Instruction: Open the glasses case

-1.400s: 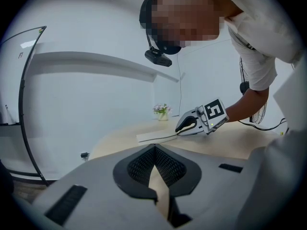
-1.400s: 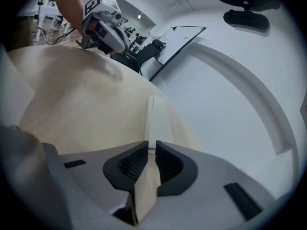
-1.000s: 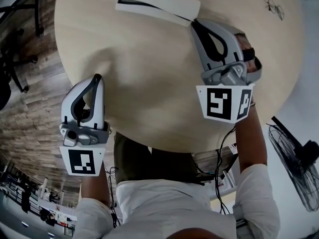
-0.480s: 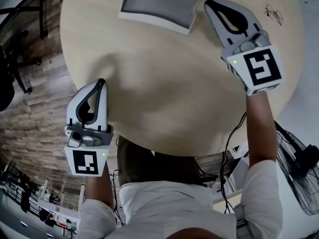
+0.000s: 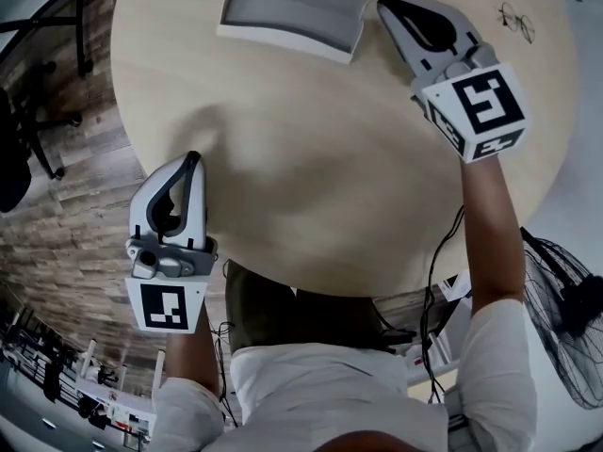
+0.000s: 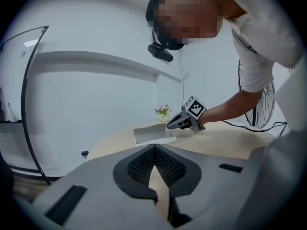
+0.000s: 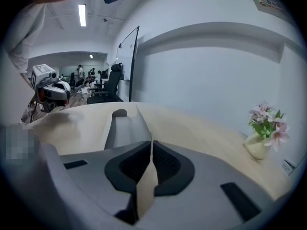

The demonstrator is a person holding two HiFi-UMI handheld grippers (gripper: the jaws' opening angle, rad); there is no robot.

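At the near edge of the tabletop [image 5: 311,186], the left claw [image 5: 191,158] is held closed and empty. Farther off, the glasses case [image 5: 292,8] is seen lying open with its lid raised, and the right claw [image 5: 384,6] is closed narrow at its right end. The opening is judged done, with only withdrawal left.

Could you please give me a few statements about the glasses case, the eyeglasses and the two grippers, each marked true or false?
1. The glasses case lies open on the round table. True.
2. The left gripper holds the case. False: it is near the table's near edge, well apart from the case, jaws together on nothing.
3. The eyeglasses lie inside the case. False: they lie on the bare tabletop, beyond the right gripper.
4. The right gripper is at the case's right end, jaws shut on its thin edge. True.
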